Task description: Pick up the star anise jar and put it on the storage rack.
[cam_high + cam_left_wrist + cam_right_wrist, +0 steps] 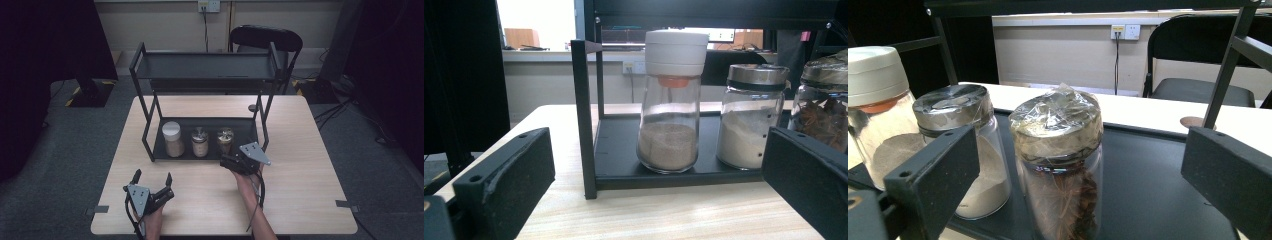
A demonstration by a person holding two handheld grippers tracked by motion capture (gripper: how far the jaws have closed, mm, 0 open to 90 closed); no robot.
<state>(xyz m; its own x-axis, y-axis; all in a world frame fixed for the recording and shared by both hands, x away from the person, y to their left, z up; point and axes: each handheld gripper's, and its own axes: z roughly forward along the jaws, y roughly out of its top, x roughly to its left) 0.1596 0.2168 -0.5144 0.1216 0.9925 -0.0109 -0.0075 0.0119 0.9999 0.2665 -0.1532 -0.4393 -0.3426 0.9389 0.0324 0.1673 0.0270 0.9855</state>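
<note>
Jar of star anise [1058, 165] stands on the rack's bottom shelf [245, 131], rightmost of three, directly ahead of my right gripper [231, 161], whose jaws are spread wide and not touching it. My left gripper [152, 178] rests on the table [300, 150], jaws likewise apart, holding nothing.

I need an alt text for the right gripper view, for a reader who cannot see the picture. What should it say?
The right gripper is open, its two black jaws on either side of a glass jar of star anise with wrinkled clear film over its lid. The jar stands on the black lower shelf of a metal rack, beside a metal-lidded jar of white powder and a white-capped jar.
</note>
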